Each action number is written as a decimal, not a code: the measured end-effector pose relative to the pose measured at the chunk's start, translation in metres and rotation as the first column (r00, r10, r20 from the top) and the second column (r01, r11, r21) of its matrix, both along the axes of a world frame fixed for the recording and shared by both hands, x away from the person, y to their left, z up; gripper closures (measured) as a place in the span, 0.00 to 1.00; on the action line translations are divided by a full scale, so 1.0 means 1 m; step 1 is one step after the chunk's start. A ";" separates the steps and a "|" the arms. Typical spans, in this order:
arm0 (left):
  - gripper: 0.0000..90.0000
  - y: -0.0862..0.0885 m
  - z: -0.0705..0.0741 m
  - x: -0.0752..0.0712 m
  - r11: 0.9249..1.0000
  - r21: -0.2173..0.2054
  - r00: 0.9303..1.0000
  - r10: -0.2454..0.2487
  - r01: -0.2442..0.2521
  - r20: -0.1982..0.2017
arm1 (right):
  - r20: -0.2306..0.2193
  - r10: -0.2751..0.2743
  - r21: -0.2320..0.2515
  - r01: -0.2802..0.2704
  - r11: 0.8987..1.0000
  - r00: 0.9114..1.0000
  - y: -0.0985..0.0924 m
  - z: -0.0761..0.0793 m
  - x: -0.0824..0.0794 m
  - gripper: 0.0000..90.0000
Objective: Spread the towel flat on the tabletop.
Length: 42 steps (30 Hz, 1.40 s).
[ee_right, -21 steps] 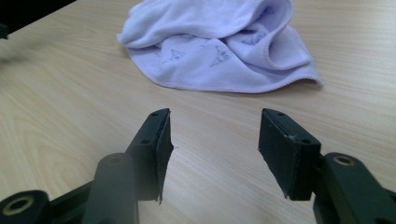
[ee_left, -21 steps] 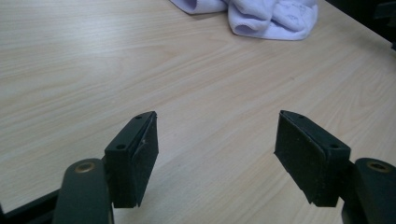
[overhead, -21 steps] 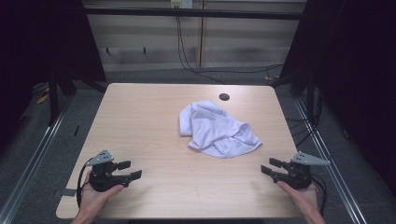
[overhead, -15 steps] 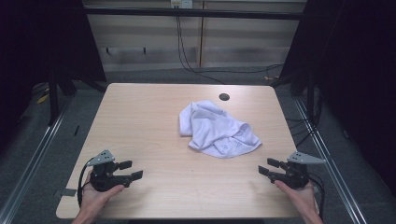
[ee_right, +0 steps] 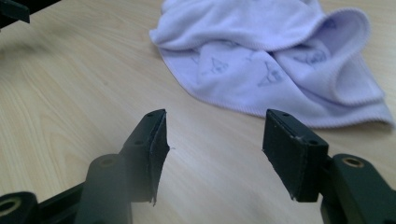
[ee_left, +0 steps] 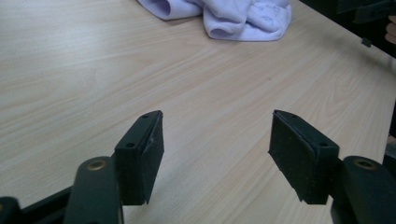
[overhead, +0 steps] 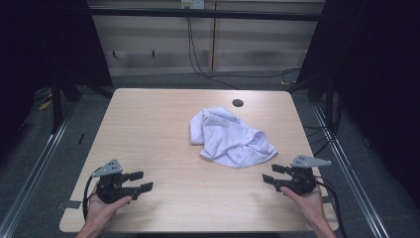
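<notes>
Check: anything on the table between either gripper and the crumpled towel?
Nothing visible. Bare table lies between the open left gripper and the towel, and between the open right gripper and it. The right gripper is nearer.

A crumpled towel [overhead: 230, 138] lies on the table [overhead: 148, 129], right of centre, before a round hole [overhead: 237, 103]

No legible text, label, brand name or number was present on any surface. The pale lilac towel [ee_right: 280, 60] carried a faint printed pattern of small blue-grey motifs, seen in the right gripper view; these were too blurred to be read as letters or signs. One similar mark showed on the towel's near fold in the high view, also unreadable. The table [overhead: 163, 129] bore wood grain and no marking.
</notes>
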<state>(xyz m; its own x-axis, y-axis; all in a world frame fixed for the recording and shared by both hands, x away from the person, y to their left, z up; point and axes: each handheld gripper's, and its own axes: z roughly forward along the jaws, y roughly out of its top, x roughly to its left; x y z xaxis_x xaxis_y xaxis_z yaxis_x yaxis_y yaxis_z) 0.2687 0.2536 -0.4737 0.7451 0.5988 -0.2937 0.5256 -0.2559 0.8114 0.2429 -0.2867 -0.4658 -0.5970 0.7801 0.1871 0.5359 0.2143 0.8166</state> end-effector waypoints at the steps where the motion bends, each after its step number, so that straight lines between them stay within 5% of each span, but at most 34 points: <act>1: 0.41 0.000 0.000 0.000 1.000 0.000 1.000 -0.001 0.001 0.001 | 0.005 0.004 -0.004 -0.003 1.000 1.000 0.004 0.002 0.004 0.43; 14: 0.38 -0.002 -0.003 0.005 1.000 0.024 1.000 0.008 -0.007 -0.007 | -0.048 0.043 -0.040 -0.045 0.998 0.998 0.045 -0.004 0.119 0.39; 19: 0.36 -0.001 -0.003 0.005 1.000 0.025 1.000 0.013 -0.013 -0.002 | -0.080 0.057 -0.063 -0.062 0.996 0.995 0.060 -0.018 0.147 0.35; 21: 0.36 -0.001 -0.003 0.005 1.000 0.026 1.000 0.016 -0.016 -0.001 | -0.097 0.054 -0.111 -0.064 0.992 0.994 0.067 -0.026 0.152 0.36; 23: 0.36 -0.001 -0.003 0.006 1.000 0.023 1.000 0.015 -0.015 -0.002 | -0.123 0.056 -0.125 -0.072 0.990 0.991 0.071 -0.037 0.154 0.46; 25: 0.37 -0.001 -0.003 0.006 0.999 0.032 1.000 0.015 -0.015 -0.003 | -0.089 0.029 -0.151 -0.042 0.988 0.996 0.075 -0.041 0.150 0.63; 28: 0.37 -0.004 -0.003 0.006 0.999 0.035 1.000 0.009 -0.009 -0.001 | -0.102 0.060 -0.121 -0.072 0.990 0.993 0.076 -0.041 0.144 0.85; 37: 0.47 -0.020 0.003 0.008 0.998 0.042 0.999 -0.041 0.040 0.022 | -0.152 0.198 -0.065 -0.210 0.976 0.968 0.109 -0.040 0.113 0.90; 42: 0.67 -0.042 0.008 0.008 0.991 0.050 0.991 -0.126 0.124 0.047 | -0.162 0.287 -0.044 -0.298 0.954 0.944 0.137 -0.039 0.087 0.89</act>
<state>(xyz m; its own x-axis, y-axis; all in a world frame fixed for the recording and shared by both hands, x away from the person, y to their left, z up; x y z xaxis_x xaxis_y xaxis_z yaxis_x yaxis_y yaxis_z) 0.2768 0.2120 -0.4658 0.8279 0.5122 -0.2284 0.4463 -0.3551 0.8214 0.3299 -0.1492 -0.5050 -0.7692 0.5895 0.2467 0.5582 0.4320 0.7084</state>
